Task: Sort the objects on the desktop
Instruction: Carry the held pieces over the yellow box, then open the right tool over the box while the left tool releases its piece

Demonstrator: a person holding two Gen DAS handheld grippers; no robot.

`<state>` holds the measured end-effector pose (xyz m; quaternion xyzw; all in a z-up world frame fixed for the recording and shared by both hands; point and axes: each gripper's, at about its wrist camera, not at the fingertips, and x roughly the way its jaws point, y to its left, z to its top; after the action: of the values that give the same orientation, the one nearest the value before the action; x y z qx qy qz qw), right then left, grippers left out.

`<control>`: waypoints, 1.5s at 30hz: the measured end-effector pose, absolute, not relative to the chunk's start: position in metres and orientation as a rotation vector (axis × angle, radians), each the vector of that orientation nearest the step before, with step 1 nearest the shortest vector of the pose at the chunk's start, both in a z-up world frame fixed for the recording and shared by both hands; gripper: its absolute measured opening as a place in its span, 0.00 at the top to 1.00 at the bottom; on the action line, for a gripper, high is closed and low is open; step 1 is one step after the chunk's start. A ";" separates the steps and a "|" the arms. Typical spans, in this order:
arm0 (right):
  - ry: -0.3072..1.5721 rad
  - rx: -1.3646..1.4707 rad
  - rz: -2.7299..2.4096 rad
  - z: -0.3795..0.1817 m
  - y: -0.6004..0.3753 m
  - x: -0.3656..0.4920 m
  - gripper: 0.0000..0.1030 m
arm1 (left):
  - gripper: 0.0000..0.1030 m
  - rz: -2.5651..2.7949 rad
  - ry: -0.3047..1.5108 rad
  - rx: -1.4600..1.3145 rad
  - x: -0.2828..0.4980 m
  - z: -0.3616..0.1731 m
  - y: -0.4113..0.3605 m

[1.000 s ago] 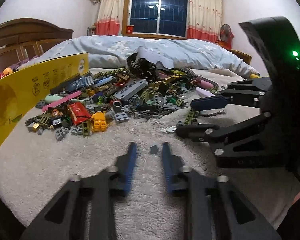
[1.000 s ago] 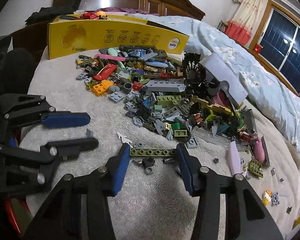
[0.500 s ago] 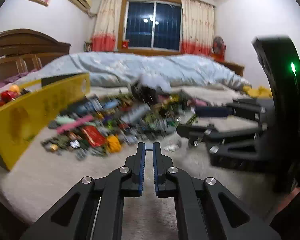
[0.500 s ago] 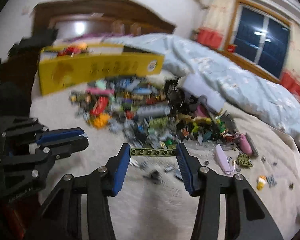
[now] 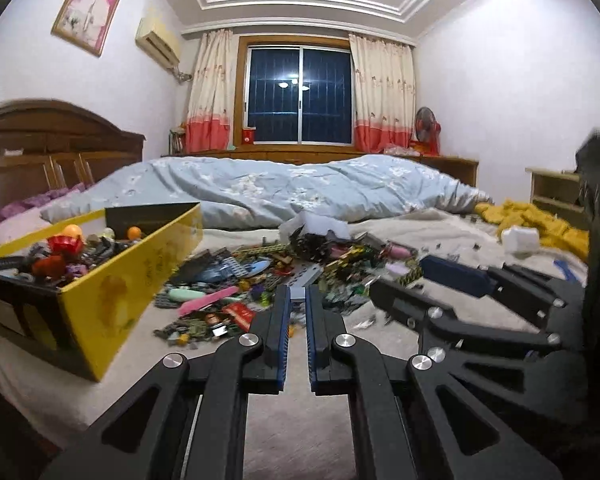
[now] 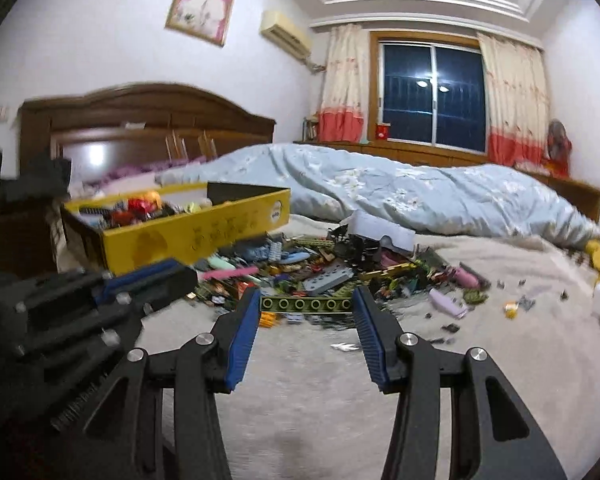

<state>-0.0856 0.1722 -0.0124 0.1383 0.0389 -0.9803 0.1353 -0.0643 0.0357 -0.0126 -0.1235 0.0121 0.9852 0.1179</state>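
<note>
My left gripper (image 5: pixel 297 300) is shut on a small grey brick piece (image 5: pixel 297 295), pinched between its blue pads and lifted off the blanket. My right gripper (image 6: pixel 306 305) is shut on a long olive-green beam with holes (image 6: pixel 306 305), held crosswise between its pads above the bed. A heap of mixed building bricks (image 5: pixel 260 280) lies on the beige blanket beyond both grippers; it also shows in the right wrist view (image 6: pixel 340 268). A yellow cardboard box (image 5: pixel 112 292) with several toys inside stands at the left. The right gripper (image 5: pixel 412 292) appears beside mine at the right.
A blue quilt (image 5: pixel 300 188) covers the far half of the bed. A yellow cloth (image 5: pixel 540 224) and a white object (image 5: pixel 520 240) lie at the right. Loose small pieces (image 6: pixel 520 304) dot the blanket right of the heap. A wooden headboard (image 6: pixel 140 120) stands at the left.
Both grippers rose off the blanket and tilted up toward the room. The left shut on the small grey piece and lifted it. The right carried the olive beam up with it.
</note>
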 end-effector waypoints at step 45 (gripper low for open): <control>0.215 0.312 -2.443 -0.009 -0.045 -0.217 0.53 | 0.93 3.435 -0.140 -0.616 -0.163 -0.007 -0.167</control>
<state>-0.2168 -0.0447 -0.0088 0.1192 0.0821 -0.9334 0.3283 -0.1634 -0.1667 -0.0073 -0.1737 -0.0395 0.9684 -0.1745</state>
